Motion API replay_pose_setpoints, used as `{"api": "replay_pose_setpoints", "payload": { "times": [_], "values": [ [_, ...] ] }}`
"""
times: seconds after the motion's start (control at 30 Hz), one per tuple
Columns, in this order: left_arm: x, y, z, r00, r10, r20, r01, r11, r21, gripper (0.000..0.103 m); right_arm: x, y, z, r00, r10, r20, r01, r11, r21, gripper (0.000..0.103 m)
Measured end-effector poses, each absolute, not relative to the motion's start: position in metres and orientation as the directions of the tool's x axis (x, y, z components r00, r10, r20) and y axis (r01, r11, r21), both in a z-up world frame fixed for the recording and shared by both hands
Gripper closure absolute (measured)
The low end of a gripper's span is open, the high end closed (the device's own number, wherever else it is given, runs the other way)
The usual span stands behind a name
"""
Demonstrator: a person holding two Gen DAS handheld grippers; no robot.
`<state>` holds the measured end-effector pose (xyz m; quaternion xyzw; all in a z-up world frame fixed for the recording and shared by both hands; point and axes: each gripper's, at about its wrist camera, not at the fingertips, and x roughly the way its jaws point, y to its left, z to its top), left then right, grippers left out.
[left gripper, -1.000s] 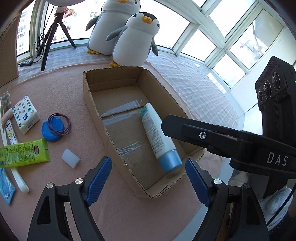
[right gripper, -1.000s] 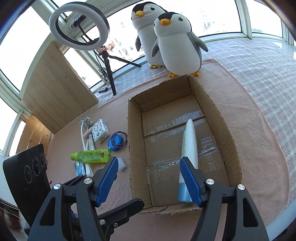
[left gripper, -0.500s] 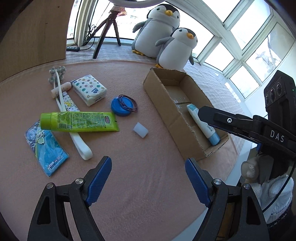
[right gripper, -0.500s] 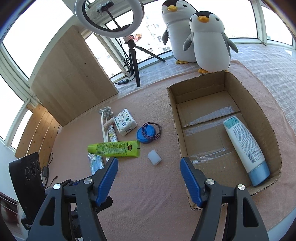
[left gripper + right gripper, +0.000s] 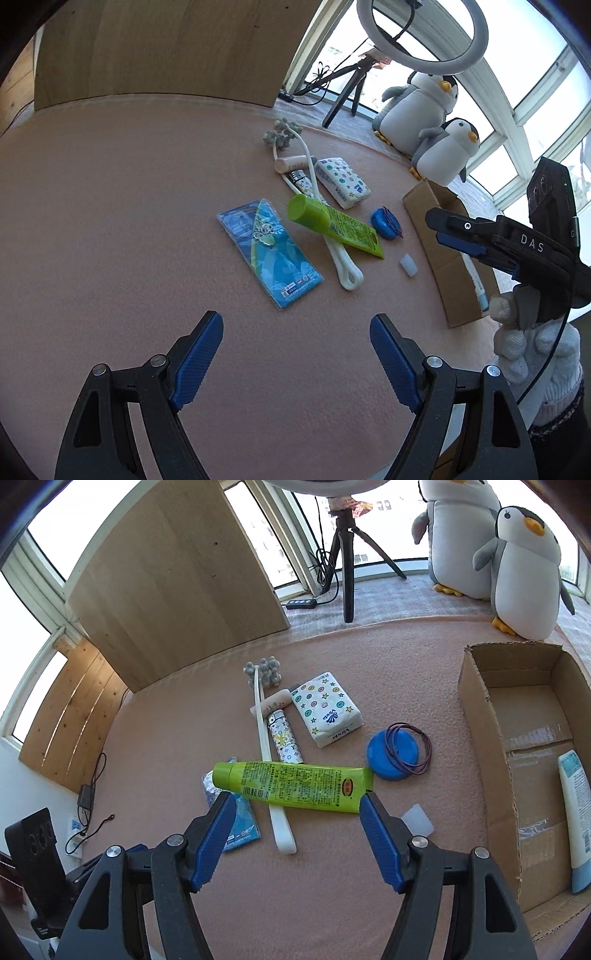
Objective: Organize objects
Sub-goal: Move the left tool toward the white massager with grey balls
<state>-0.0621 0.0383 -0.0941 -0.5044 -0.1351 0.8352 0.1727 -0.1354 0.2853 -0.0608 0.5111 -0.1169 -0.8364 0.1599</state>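
Two tongs spread wide, empty. Right tongs (image 5: 297,814) hang over green tube (image 5: 291,784), bench centre; tube rests across white handle (image 5: 275,812). Risk: closing snags handle, or tube skids into blue lid (image 5: 393,755) at 2 o'clock. Box (image 5: 480,716) at 3 o'clock; left tongs (image 5: 295,341) idle.

Left gripper (image 5: 296,325) jaws wide apart, empty. Right gripper (image 5: 297,805) likewise, held by a gloved hand (image 5: 532,343).

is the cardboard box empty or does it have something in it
Not empty. The cardboard box holds one white tube with a blue cap, lying flat on its floor; the rest looks bare.
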Motion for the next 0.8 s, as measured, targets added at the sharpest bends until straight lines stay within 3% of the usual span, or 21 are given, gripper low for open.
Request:
{"api": "replay_pose_setpoints", "payload": {
  "times": [0.17, 0.3, 0.53, 0.63, 0.7, 0.8],
  "values": [
    [-0.055, 0.001, -0.092, -0.464, 0.393, -0.794, -0.103, -0.914, -0.392, 0.018, -0.173, 0.246, -0.072, -0.385, -0.360, -0.850, 0.177, -0.933, 0.314, 0.037],
    [-0.048, -0.021, -0.095, -0.474, 0.365, -0.801, -0.080, -0.924, -0.373, 0.018, -0.198, 0.225, -0.085, -0.356, -0.316, -0.879, 0.179, -0.947, 0.268, 0.051],
    [-0.042, -0.051, -0.104, -0.477, 0.348, -0.807, -0.040, -0.926, -0.376, 0.018, -0.223, 0.196, -0.110, -0.314, -0.241, -0.918, 0.205, -0.962, 0.183, 0.061],
    [-0.039, -0.060, -0.105, -0.479, 0.346, -0.807, -0.033, -0.926, -0.377, 0.018, -0.227, 0.189, -0.115, -0.310, -0.220, -0.925, 0.215, -0.964, 0.157, 0.076],
    [-0.038, -0.064, -0.105, -0.481, 0.345, -0.806, -0.032, -0.926, -0.377, 0.019, -0.226, 0.184, -0.116, -0.300, -0.229, -0.926, 0.225, -0.960, 0.165, 0.092],
    [-0.037, -0.069, -0.106, -0.482, 0.349, -0.804, -0.028, -0.923, -0.384, 0.018, -0.220, 0.175, -0.110, -0.301, -0.248, -0.921, 0.251, -0.952, 0.175, 0.096]
  ]
}}
